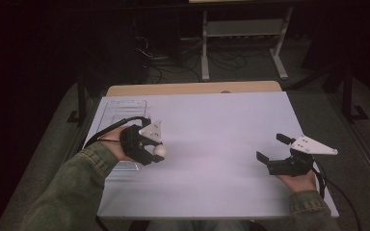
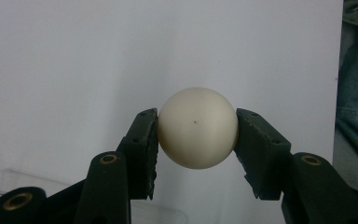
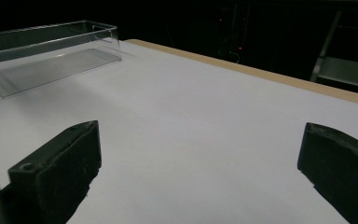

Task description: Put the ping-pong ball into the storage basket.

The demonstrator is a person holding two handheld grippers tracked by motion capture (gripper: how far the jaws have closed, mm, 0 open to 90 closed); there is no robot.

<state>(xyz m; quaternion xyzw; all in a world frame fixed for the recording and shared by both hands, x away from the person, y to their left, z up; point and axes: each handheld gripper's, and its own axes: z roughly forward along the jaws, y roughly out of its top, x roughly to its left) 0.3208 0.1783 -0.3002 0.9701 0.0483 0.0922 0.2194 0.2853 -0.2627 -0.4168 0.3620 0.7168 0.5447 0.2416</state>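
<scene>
At the left middle of the high view, my left gripper (image 1: pixel 158 150) is pinching 1 white ball (image 1: pixel 160 150) beside the clear tray (image 1: pixel 125 107). It is looking light, hard and slippery, so I am holding across its widest part. My right gripper (image 1: pixel 270 147) is resting spread, with nothing inside.

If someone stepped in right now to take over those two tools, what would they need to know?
Left hand-held gripper: shut on the small cream-white ball, one jaw pad on each side, held over the white table sheet beside the clear plastic rectangular tray.
Right hand-held gripper: open, holding nothing, low over the sheet on the person's right.
Done: the ball is gripped.
Left: judging by how things lie, the ball probably goes into the clear tray or somewhere on the sheet; the target cannot be told from here.
</scene>
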